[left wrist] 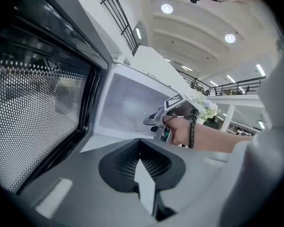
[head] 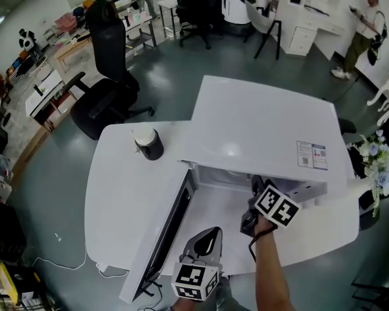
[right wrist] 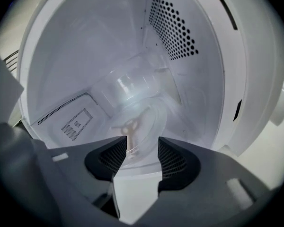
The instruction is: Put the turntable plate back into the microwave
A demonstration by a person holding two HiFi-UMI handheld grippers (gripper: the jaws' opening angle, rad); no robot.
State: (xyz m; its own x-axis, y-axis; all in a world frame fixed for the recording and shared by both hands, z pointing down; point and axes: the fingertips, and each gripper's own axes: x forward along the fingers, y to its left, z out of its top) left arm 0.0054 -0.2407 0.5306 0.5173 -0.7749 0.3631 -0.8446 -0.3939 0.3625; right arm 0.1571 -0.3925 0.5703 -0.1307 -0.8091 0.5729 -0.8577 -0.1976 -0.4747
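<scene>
The clear glass turntable plate (right wrist: 138, 119) lies flat on the floor of the white microwave's (head: 259, 128) cavity, with its beige hub showing through the glass. My right gripper (right wrist: 142, 143) is at the cavity mouth (head: 258, 188). It is open, its pads stand apart just short of the plate's near rim, and nothing is between them. My left gripper (left wrist: 140, 143) is shut and empty. It hangs in front of the open door (head: 162, 238), low in the head view (head: 211, 232). In the left gripper view, the right gripper (left wrist: 168, 115) and the hand holding it are at the cavity.
The door (left wrist: 38, 108) swings out to the left, its mesh window close beside my left gripper. A black cup with a white lid (head: 149, 143) stands on the white table (head: 123, 186). Flowers (head: 379, 167) are at the right, an office chair (head: 107, 89) behind, and a person (head: 363, 31) far back.
</scene>
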